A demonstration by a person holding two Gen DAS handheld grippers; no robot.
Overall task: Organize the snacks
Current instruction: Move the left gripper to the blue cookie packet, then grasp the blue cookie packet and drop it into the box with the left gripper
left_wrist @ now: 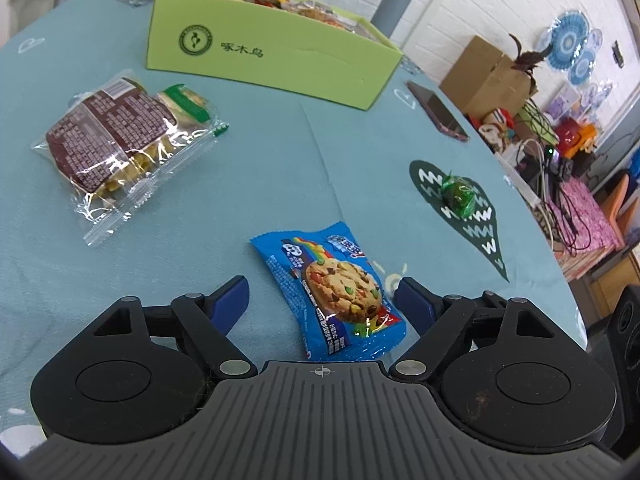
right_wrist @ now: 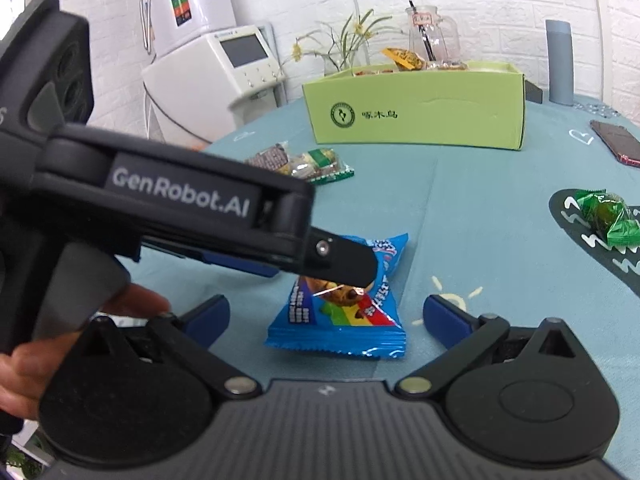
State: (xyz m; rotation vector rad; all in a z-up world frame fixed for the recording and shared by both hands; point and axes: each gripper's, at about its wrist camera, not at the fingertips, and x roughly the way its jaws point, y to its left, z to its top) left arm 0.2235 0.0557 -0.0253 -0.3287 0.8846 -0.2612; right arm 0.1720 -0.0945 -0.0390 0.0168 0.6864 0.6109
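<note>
A blue cookie packet lies on the teal tablecloth between the open fingers of my left gripper. In the right wrist view the same packet lies between the open fingers of my right gripper, with the left gripper's body reaching over it from the left. A clear and brown snack bag lies to the left; it also shows in the right wrist view. A green wrapped candy sits on a dark heart print; it also shows in the right wrist view. A green box holding several snacks stands at the back; the right wrist view shows it too.
A phone lies right of the box near the table edge. A grey cylinder and a glass jar stand behind the box. A white appliance stands beyond the table. Cartons and clutter sit off the right side.
</note>
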